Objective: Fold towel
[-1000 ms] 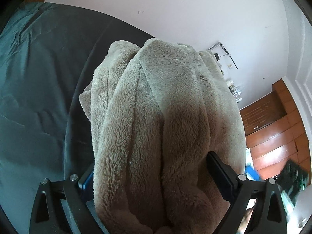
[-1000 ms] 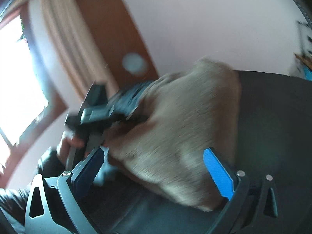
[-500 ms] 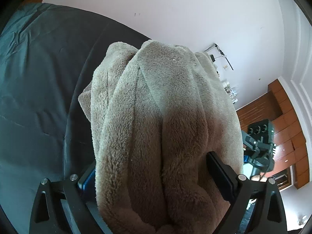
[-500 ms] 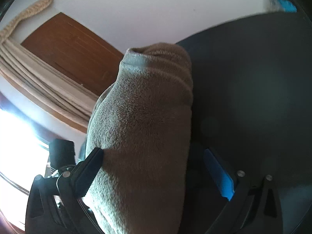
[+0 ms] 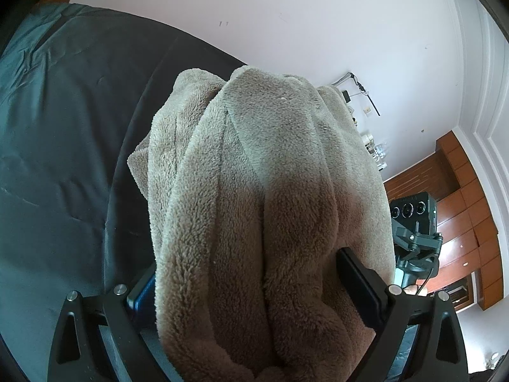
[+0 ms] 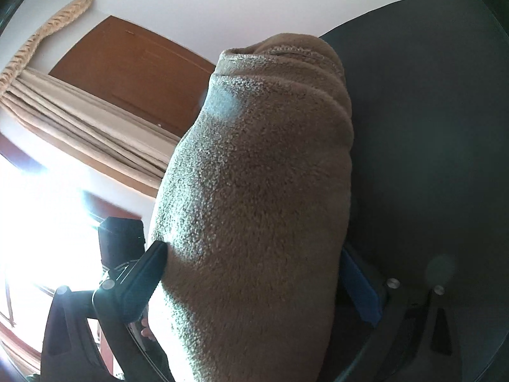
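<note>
A thick beige fleece towel (image 5: 261, 191), folded into a bundle with several layers, lies on a dark bed sheet (image 5: 63, 127). My left gripper (image 5: 251, 289) straddles one end of it, fingers spread wide, and the pile fills the gap and spills over the left pad. From the opposite end my right gripper (image 6: 254, 286) straddles the same towel (image 6: 261, 175), its fingers just as wide apart and touching the fleece on both sides. Each tool shows in the other's view: the right gripper (image 5: 413, 238) past the towel's right edge, the left gripper (image 6: 121, 248) in front of the window.
The dark sheet (image 6: 429, 127) stretches away beside the towel. A white wall, wooden cabinets (image 5: 461, 222) and a shelf with small items stand behind. The right wrist view shows a brown door (image 6: 127, 73), beige curtains (image 6: 79, 127) and a glaring window (image 6: 31, 222).
My right gripper swung in from beside the towel and now has the bundle's end between its fingers. The left gripper and towel have barely moved.
</note>
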